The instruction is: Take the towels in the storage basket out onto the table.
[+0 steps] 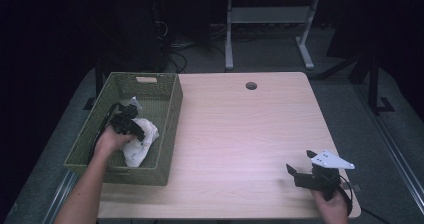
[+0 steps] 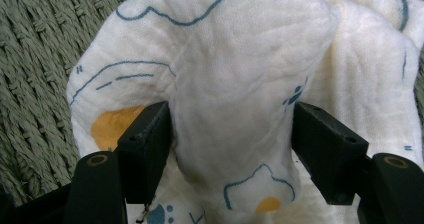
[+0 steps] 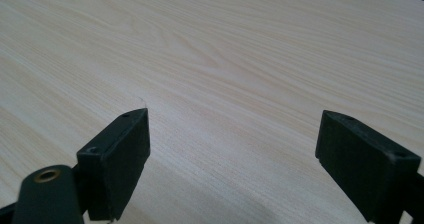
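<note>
1. The left tool (image 2: 230, 134) reaches down into the green woven basket (image 1: 170, 114) at the left edge of the worktop (image 1: 240, 134). Its jaws stand partly apart, one on each side of a raised fold of the white printed cloth (image 2: 235, 74), touching it on both sides.
2. The cloth lies bunched on the basket floor toward the near right corner, white with blue outlines and orange patches.
3. The right tool (image 1: 303, 168) hovers low over the near right part of the worktop, held by the right hand (image 1: 332, 206). Its jaws are wide apart with nothing between them, bare wood grain beneath.
4. From above, the left hand (image 1: 111, 141) and the tool body cover part of the cloth, so how tightly the fold is squeezed cannot be told.
5. The cloth's lower edge is cut off in the left gripper view, and its printed figures are too partial to identify.
</note>
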`<state>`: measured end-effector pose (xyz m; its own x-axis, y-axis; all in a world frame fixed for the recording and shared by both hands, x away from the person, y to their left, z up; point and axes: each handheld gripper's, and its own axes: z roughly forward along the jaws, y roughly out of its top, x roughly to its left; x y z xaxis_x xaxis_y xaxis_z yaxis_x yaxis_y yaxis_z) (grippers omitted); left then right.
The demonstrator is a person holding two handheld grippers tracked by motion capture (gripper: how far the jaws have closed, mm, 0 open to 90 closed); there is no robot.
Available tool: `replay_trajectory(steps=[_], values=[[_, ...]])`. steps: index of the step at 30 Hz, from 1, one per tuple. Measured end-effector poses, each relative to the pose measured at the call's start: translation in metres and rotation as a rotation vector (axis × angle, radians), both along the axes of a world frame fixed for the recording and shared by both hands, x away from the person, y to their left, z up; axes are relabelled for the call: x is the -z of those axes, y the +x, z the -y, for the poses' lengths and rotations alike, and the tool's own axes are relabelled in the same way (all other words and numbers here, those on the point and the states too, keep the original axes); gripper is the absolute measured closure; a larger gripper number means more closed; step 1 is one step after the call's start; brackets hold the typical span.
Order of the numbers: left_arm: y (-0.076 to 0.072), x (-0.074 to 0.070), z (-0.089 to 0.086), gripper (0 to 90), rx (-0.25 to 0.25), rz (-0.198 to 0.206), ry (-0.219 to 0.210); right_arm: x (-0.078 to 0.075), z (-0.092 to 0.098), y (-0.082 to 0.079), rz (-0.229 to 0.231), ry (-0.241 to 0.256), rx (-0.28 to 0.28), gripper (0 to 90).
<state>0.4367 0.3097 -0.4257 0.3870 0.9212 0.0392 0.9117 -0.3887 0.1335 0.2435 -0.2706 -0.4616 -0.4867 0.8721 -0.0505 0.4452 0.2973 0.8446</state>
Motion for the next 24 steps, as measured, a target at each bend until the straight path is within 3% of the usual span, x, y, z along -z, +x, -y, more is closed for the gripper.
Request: replay_trajectory(steps=[10,24], values=[[0.0003,-0.0001,-0.0016,36.6,-0.006,0.0,-0.009,0.0015,-0.0011,0.001,-0.006,-0.004,0.0,13.7],[-0.0005,-0.0027,-0.0061,54.5,-0.007,0.006,-0.02,0.002,-0.0012,0.0008,-0.009,-0.003,-0.001,13.7]])
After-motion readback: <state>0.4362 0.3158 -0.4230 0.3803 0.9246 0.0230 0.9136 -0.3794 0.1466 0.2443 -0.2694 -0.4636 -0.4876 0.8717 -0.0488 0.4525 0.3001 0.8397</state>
